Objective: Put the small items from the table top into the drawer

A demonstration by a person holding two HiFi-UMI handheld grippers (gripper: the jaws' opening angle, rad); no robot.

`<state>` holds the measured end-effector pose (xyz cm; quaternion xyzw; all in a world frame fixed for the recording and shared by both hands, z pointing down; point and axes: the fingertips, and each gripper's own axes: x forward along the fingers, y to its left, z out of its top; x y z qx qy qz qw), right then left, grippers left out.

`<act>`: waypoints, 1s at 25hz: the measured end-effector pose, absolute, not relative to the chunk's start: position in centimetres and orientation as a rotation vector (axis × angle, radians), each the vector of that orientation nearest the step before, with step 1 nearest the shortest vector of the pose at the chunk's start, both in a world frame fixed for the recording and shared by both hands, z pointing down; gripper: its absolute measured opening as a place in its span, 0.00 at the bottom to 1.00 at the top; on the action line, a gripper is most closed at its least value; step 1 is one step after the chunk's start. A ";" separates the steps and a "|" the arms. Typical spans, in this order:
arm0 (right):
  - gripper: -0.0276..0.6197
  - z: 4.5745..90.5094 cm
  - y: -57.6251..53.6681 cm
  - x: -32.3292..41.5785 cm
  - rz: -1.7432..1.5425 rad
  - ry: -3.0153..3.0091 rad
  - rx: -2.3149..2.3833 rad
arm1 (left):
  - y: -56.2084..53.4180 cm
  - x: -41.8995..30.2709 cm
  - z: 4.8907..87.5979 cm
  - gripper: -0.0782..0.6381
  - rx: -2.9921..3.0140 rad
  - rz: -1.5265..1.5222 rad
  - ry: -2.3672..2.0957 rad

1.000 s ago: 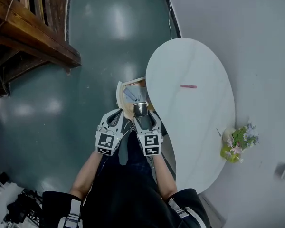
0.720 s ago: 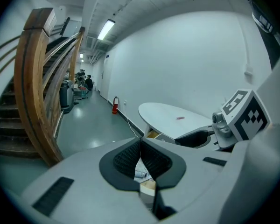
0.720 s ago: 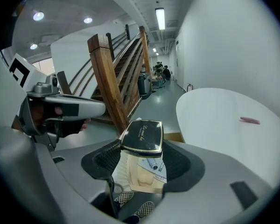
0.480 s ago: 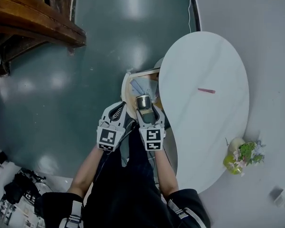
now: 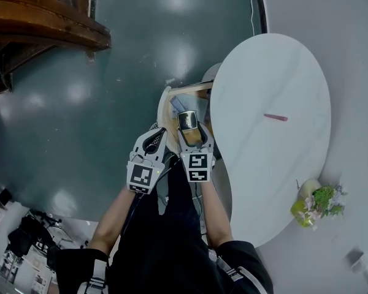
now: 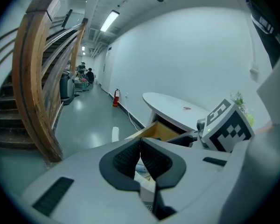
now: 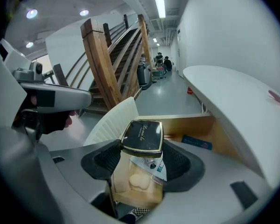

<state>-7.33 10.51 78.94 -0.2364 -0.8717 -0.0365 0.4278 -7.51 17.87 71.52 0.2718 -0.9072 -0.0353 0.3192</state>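
Though dark, glossy square gold-rimmed compact [image 7: 142, 136].

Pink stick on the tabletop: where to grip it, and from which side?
Probably mid-length on the pink stick, from straight above, jaws across its narrow width. It lies flat, long and thin on the white table, with bare surface all around.

"What colour is everything?"

"The counter [image 5: 276, 164] is white and the stick [image 5: 275, 117] on it pink. The drawer [image 5: 167, 106] is pale wood, and the floor [image 5: 110, 103] is glossy teal."

"And the case [image 7: 142, 136]?"

"Black lid, gold rim. The left gripper [image 6: 140, 155] and right gripper [image 7: 142, 148] are light grey, with black-and-white square markers."
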 end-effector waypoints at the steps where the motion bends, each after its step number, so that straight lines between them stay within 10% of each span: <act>1: 0.50 79.3 10.7 -7.6 -0.095 -2.173 -0.592 | 17.9 -7.6 71.5 0.14 0.712 -0.094 -2.387; 25: 0.50 90.0 11.9 -10.8 -0.137 -1.935 -0.542 | 21.1 -8.3 72.4 0.14 0.633 -0.133 -2.370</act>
